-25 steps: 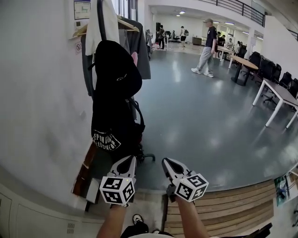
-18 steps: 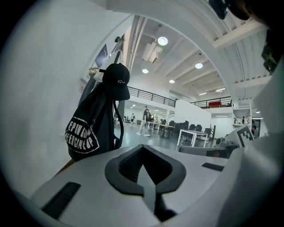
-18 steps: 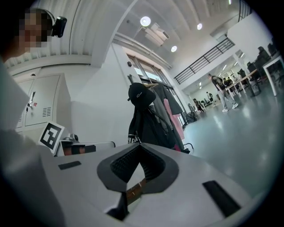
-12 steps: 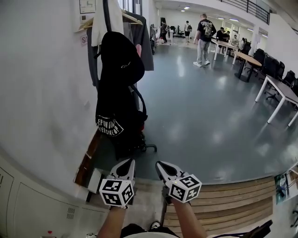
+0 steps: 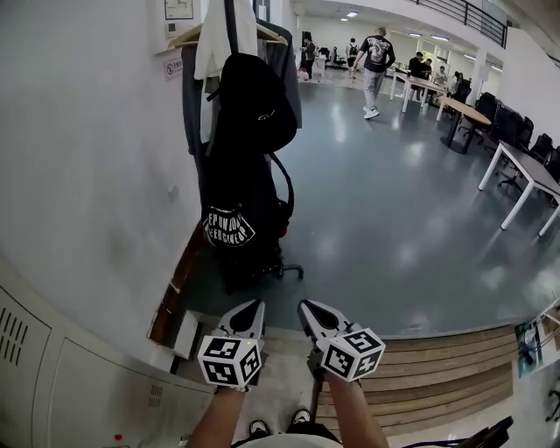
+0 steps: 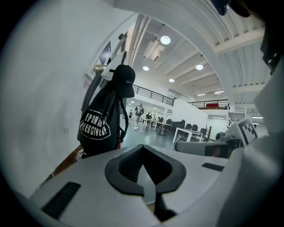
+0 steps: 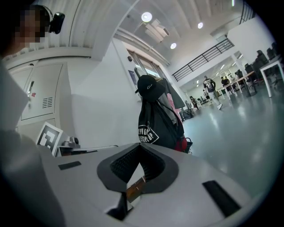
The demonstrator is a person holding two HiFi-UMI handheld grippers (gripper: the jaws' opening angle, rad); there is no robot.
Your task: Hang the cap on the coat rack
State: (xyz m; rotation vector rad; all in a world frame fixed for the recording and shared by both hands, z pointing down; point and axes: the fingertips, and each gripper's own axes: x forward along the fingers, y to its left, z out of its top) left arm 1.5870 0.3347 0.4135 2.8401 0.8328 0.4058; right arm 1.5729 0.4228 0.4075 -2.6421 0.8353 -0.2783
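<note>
A black cap (image 5: 256,102) hangs on the coat rack (image 5: 229,26) by the white wall, over a black bag with white print (image 5: 234,210). The cap (image 6: 125,80) also shows in the left gripper view, and the cap (image 7: 150,89) tops the bag in the right gripper view. My left gripper (image 5: 248,312) and right gripper (image 5: 312,312) are side by side low in the head view, well short of the rack. Both are shut with nothing between their jaws.
White and grey garments (image 5: 214,39) hang on a wooden hanger on the rack. A wooden step (image 5: 437,376) lies under me. Lockers (image 5: 52,385) stand at the left. Desks and chairs (image 5: 516,157) line the right side; people (image 5: 374,61) walk at the far end of the hall.
My view has pulled back and shifted left: the rack with the cap now sits nearer the centre and looks smaller. Both grippers stay low and shut. The walking person has moved farther away.
</note>
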